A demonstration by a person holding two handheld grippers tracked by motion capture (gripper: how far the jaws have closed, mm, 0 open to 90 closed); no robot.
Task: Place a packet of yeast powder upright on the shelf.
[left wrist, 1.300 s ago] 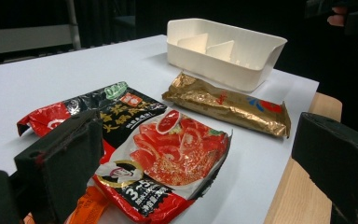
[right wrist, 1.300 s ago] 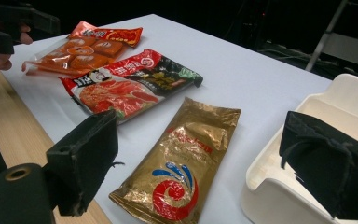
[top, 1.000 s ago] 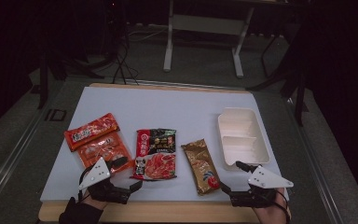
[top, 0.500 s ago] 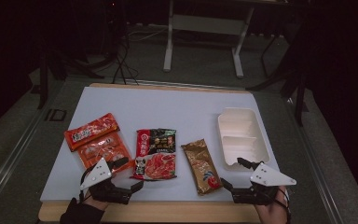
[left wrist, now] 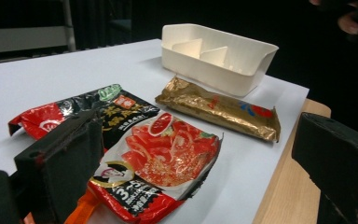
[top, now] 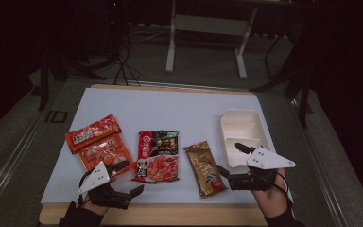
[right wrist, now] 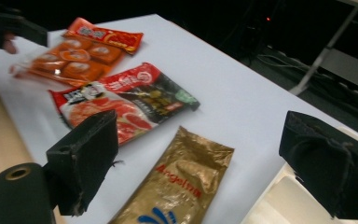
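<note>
Both grippers creep a little farther in, the right gripper (top: 228,160) with jaws wide near the gold pack (top: 206,168), the left gripper (top: 131,178) wide too, holding nothing.

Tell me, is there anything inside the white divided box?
No, the left gripper view shows the white divided box with its compartments bare, standing beyond the gold packet.

White tabletop (top: 170,106), red snack wrapper (top: 93,134) near its left edge, grey stand frame (top: 208,23) behind, dark floor cables (top: 123,59).
</note>
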